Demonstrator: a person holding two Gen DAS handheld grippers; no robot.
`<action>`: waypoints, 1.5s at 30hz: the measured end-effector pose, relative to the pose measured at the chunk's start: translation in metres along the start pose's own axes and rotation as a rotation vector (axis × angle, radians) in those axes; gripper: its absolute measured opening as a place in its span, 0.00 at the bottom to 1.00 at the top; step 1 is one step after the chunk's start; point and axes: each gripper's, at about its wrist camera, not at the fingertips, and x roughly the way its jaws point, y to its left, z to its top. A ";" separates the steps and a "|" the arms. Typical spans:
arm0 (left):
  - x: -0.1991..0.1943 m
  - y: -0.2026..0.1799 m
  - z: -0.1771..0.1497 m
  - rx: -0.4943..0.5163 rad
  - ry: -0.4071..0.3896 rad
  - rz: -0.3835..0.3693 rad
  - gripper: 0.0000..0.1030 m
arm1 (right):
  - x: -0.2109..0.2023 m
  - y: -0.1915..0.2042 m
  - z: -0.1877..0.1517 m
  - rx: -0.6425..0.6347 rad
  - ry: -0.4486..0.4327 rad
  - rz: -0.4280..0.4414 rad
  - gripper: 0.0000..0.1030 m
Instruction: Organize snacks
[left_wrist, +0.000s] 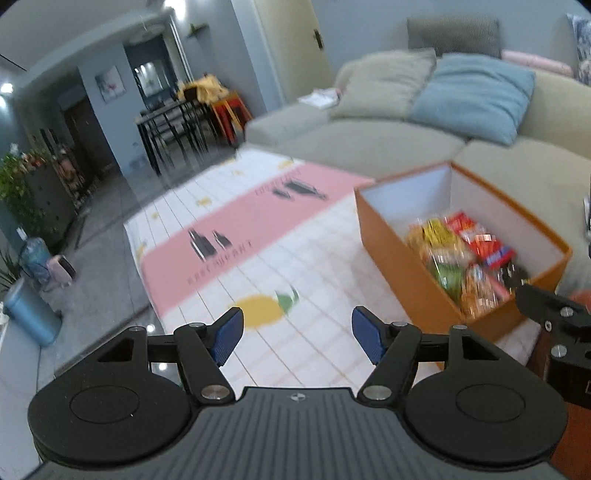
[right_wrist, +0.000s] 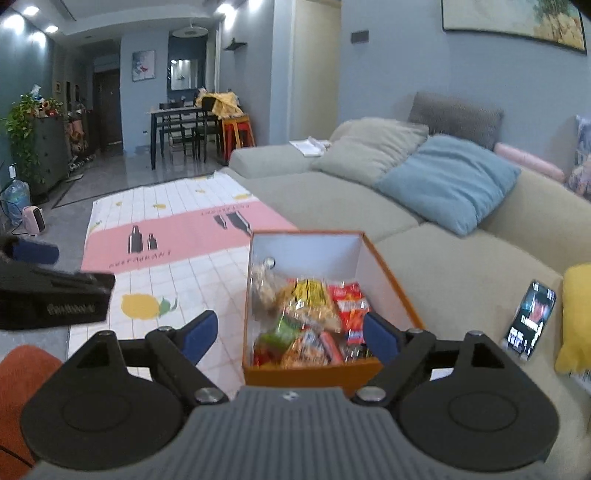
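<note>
An orange box (right_wrist: 258, 374) with white inner walls stands on the picnic mat beside the sofa. It holds several snack packets (right_wrist: 314, 321) in yellow, red, green and orange. In the left wrist view the box (left_wrist: 399, 266) is to the right and the packets (left_wrist: 461, 258) look blurred. My left gripper (left_wrist: 297, 336) is open and empty above the mat, left of the box. My right gripper (right_wrist: 290, 334) is open and empty, hovering just above the near end of the box.
A white and pink checked mat (right_wrist: 166, 236) covers the floor. A beige sofa (right_wrist: 332, 199) with a blue cushion (right_wrist: 447, 181) runs along the right. A phone (right_wrist: 530, 319) and a yellow cushion (right_wrist: 576, 317) lie on the sofa seat. A dining table (right_wrist: 181, 125) stands far back.
</note>
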 end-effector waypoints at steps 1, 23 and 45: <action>0.003 -0.001 -0.002 0.004 0.010 -0.004 0.77 | 0.001 0.000 -0.003 0.004 0.007 0.003 0.81; 0.007 0.010 -0.031 -0.056 0.081 -0.017 0.76 | 0.026 0.003 -0.025 0.015 0.073 -0.016 0.81; 0.004 0.016 -0.036 -0.076 0.104 -0.011 0.76 | 0.018 0.010 -0.026 -0.016 0.071 -0.022 0.81</action>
